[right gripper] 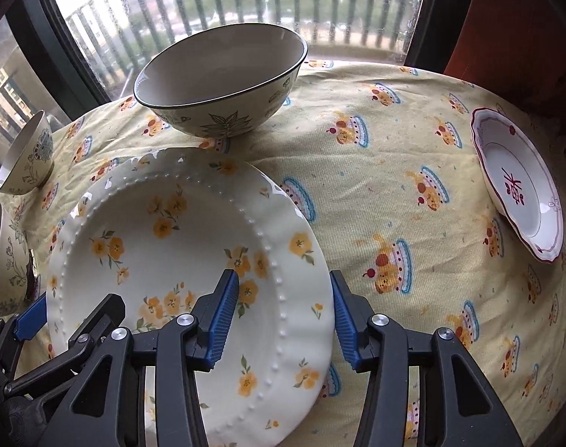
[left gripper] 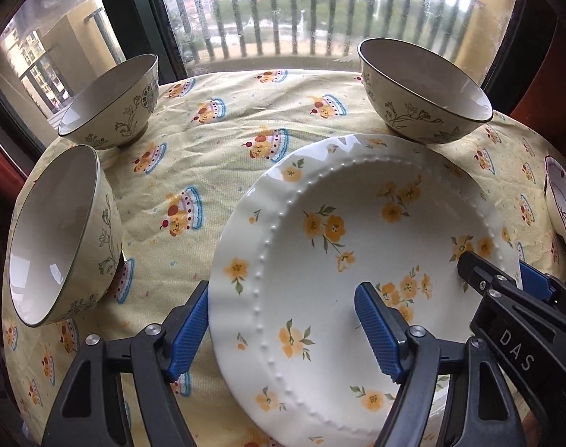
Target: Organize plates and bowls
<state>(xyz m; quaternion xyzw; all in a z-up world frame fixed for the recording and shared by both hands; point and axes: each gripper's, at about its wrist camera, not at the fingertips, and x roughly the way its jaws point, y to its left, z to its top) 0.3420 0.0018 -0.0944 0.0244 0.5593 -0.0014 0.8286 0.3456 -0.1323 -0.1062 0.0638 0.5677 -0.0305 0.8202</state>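
Nearest the lens in the left wrist view, the left gripper has its blue-padded fingers spread wide, one outside the left rim of the yellow-flowered plate and one over its well, not pressing on it. At the lower right of that frame the right gripper reaches in over the plate's opposite rim, and the white letters "DAS" can be read on its black body.

From the right wrist view, the right gripper's fingers are likewise apart, straddling the plate's right rim with one pad above the well and the other just outside the edge. Whether the plate rests on the surface or is lifted cannot be told. The plate itself is white with a beaded ring, a scalloped edge and orange-yellow blossoms, and it holds nothing.

Beneath it lies a pale yellow tablecloth printed with cake motifs, covering the surface.

At the left edge of the left view stands a near green-rimmed bowl, and beyond it a second floral bowl at the upper left. A third floral bowl sits just behind the plate, near the window. All three look empty.

At the right edge of the right view sits a red-trimmed dish with a dark red flower in its middle, well apart from the plate and also empty.

Farthest back, a window shows balcony railings.
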